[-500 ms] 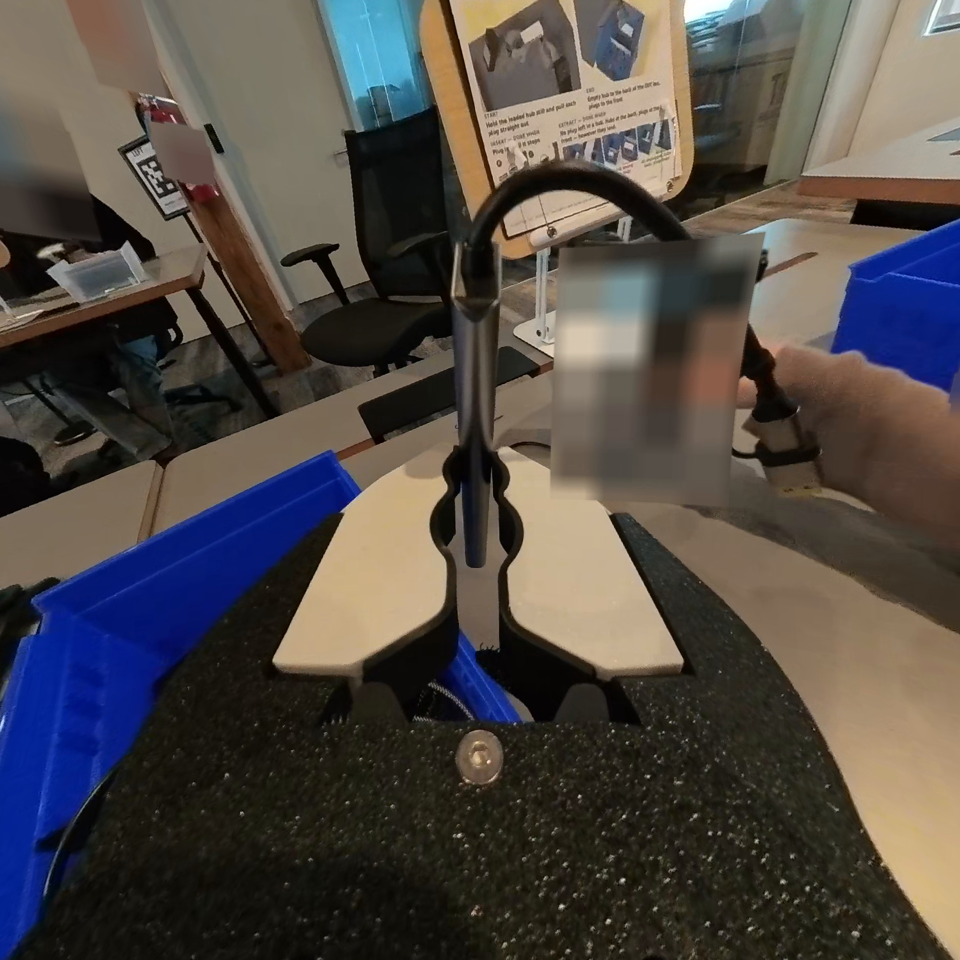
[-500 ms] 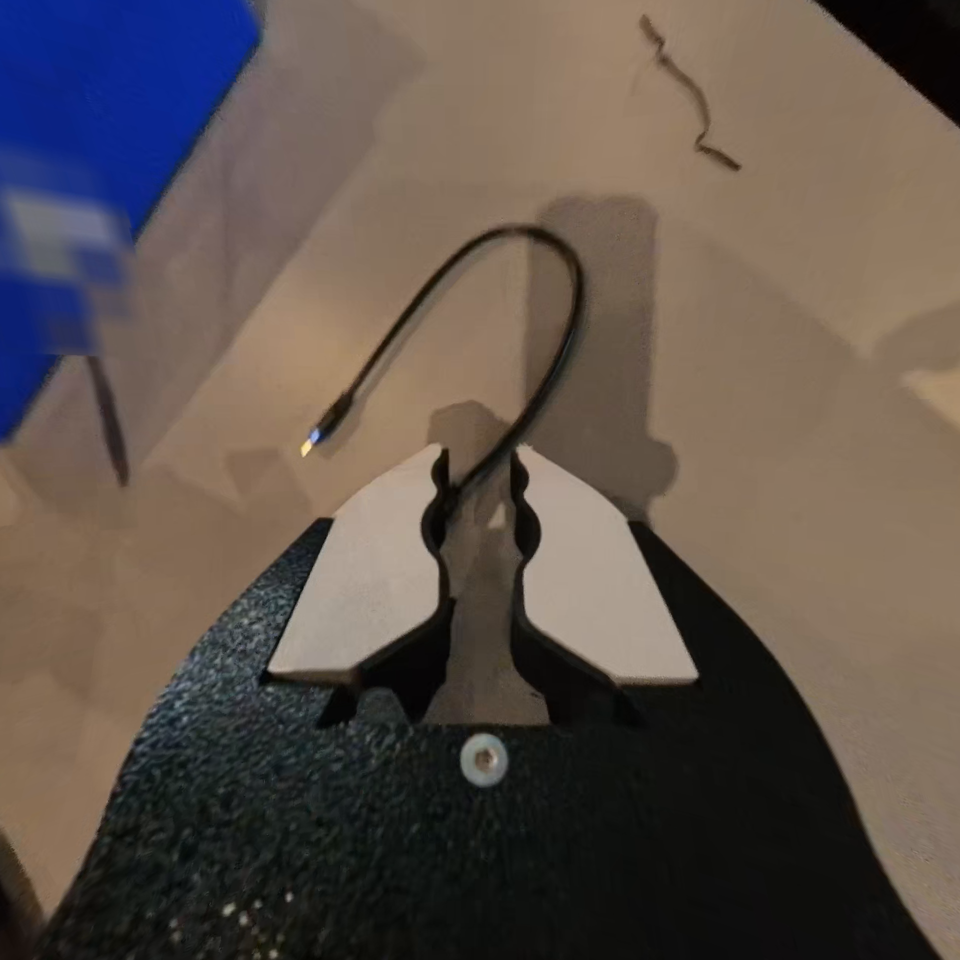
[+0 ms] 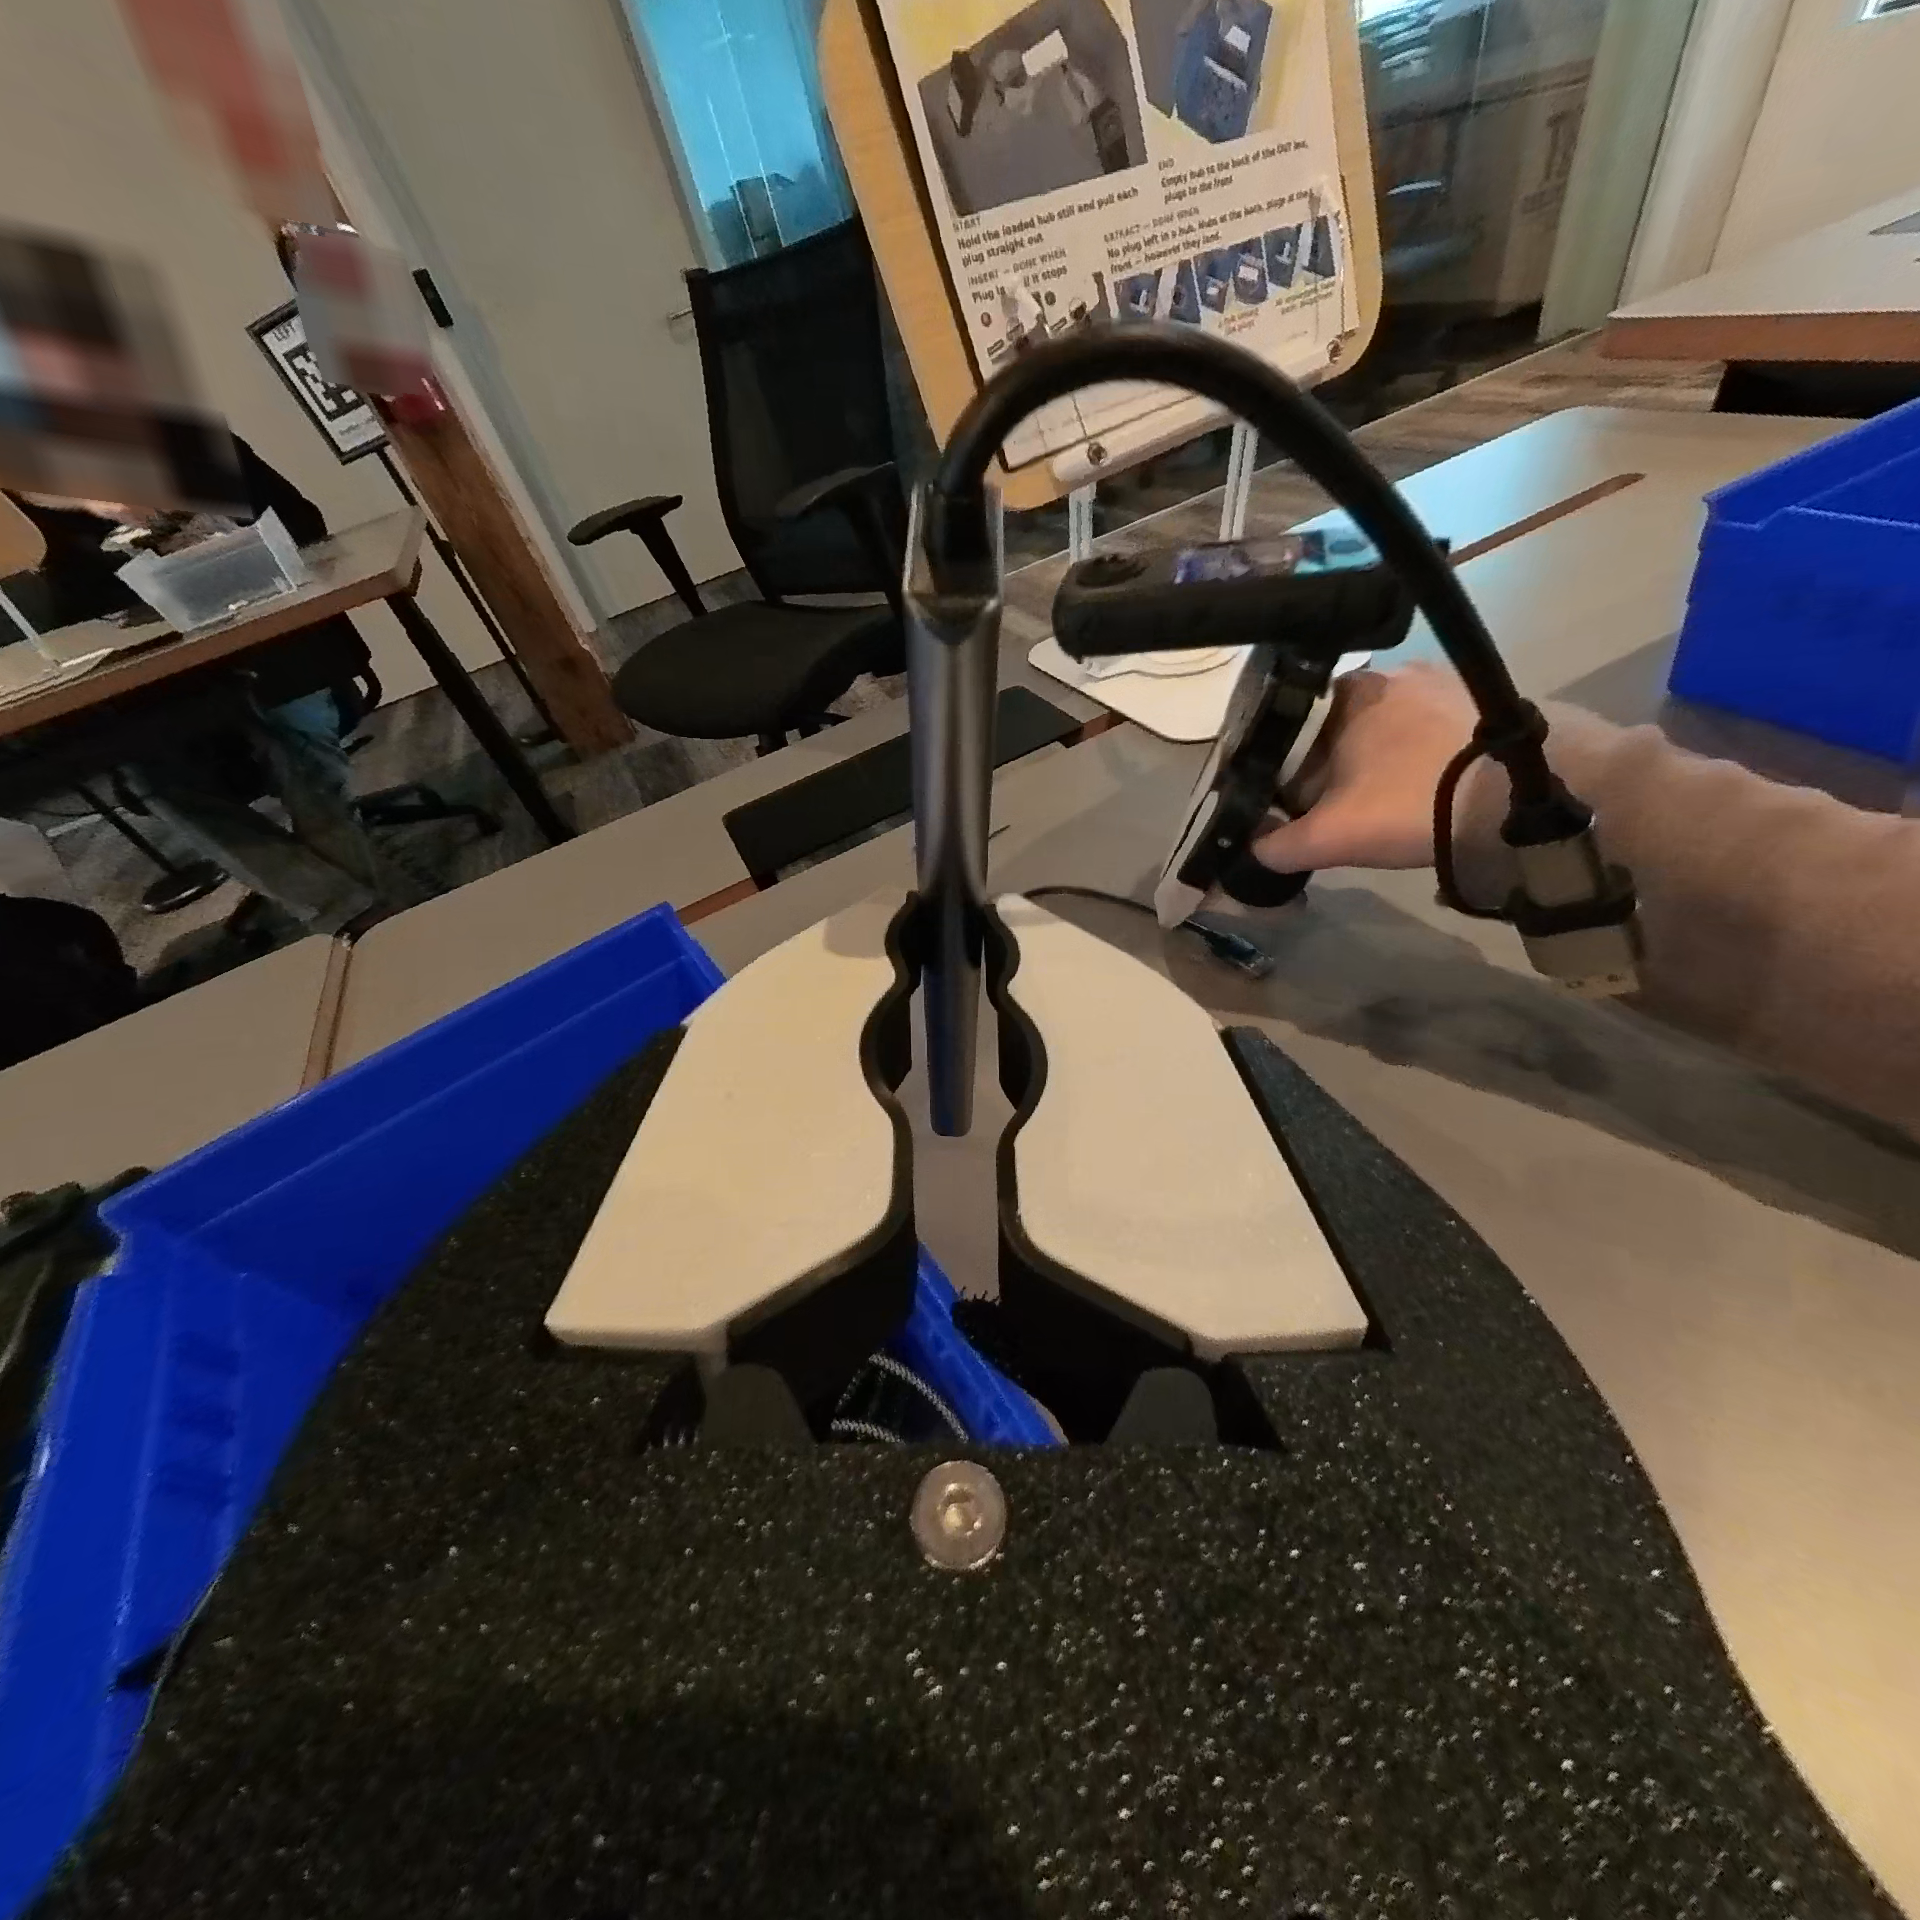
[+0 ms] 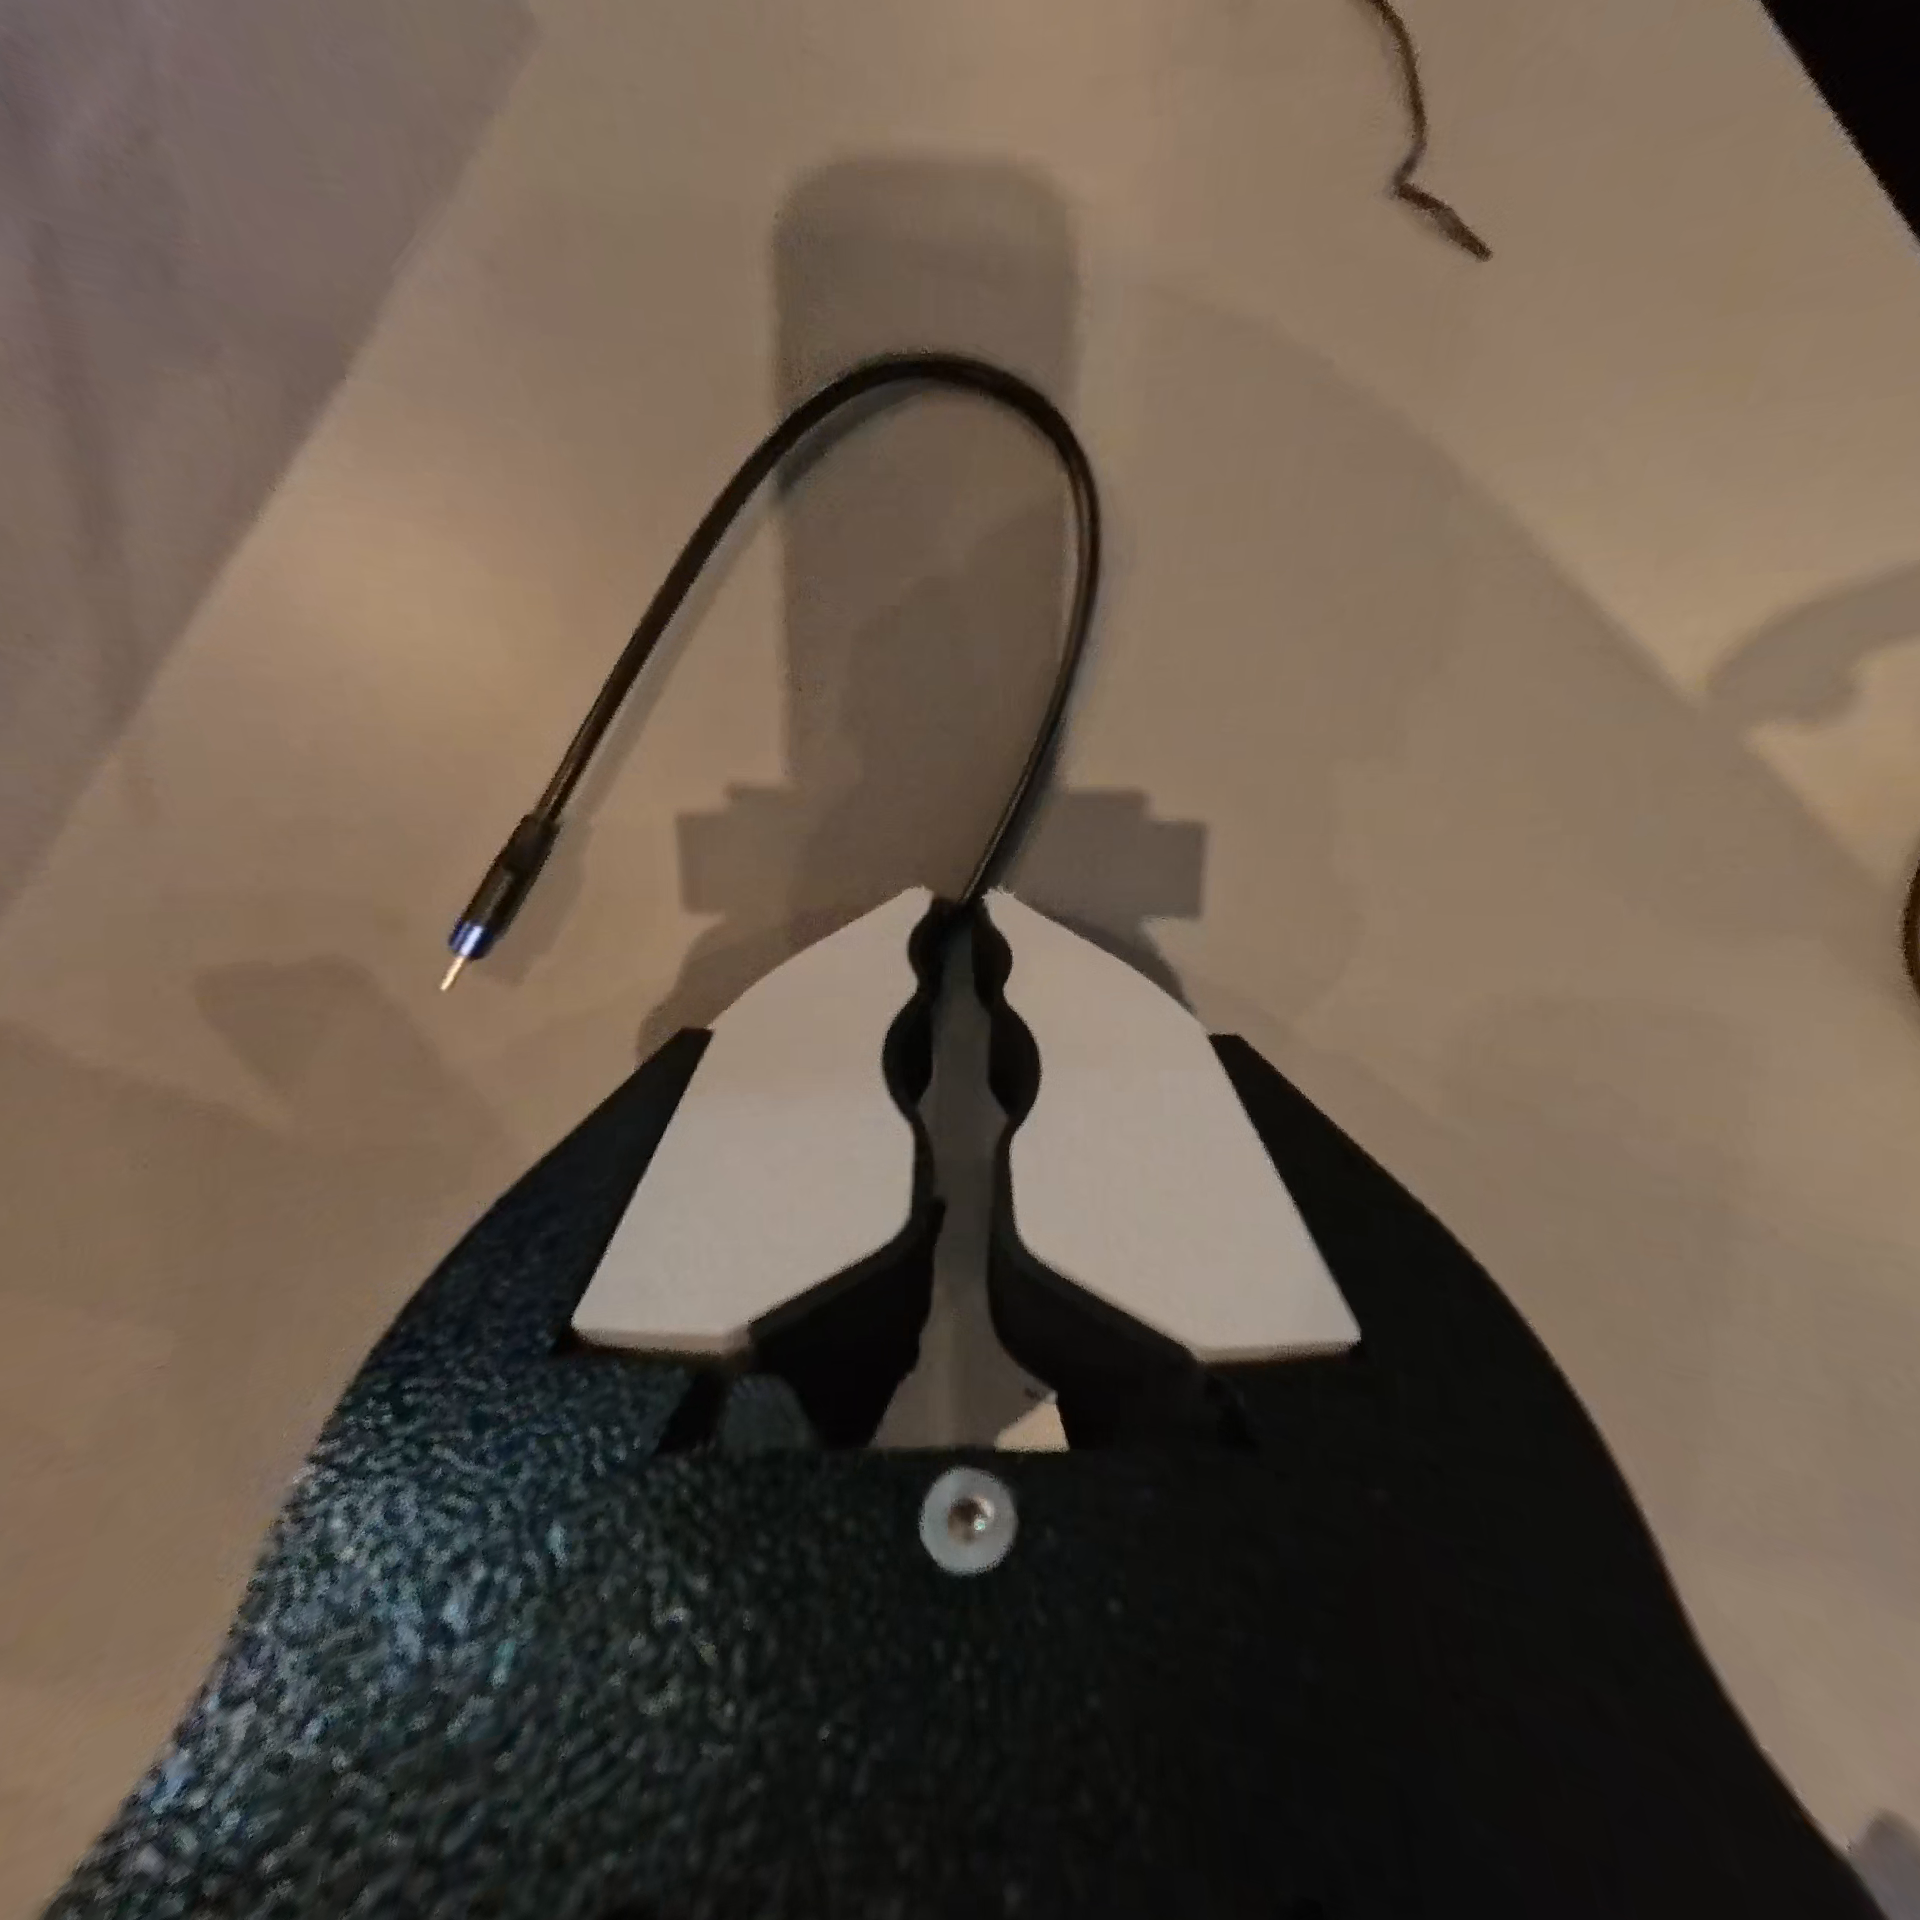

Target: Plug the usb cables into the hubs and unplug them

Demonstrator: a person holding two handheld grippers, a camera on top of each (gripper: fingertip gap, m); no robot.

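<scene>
My left gripper (image 3: 948, 925) is shut on a slim grey usb hub (image 3: 951, 790), held upright and edge-on above the table (image 3: 1558, 1299). The hub's thick black lead (image 3: 1195, 358) arcs right and hangs down to a silver plug (image 3: 1569, 914) in front of a person's sleeve. My right gripper (image 4: 951, 914) is shut on a thin black usb cable (image 4: 935, 364). That cable loops up and left to a blue-ringed plug (image 4: 488, 925) lying free on the table. The right gripper also shows in the left wrist view (image 3: 1226, 790), tips down on the table.
A blue bin (image 3: 364, 1143) sits under and left of my left gripper, another (image 3: 1818, 603) at the far right. An instruction board (image 3: 1122, 208) stands behind. An office chair (image 3: 758, 644) and a desk are beyond the table edge. A dark scrap (image 4: 1434, 197) lies on the table. Left tips to right tips: about 30 centimetres.
The right gripper's fingers have closed tighter on the thin cable and it has moved nearer the table. The blue bin has left the right view. The left gripper still holds the hub.
</scene>
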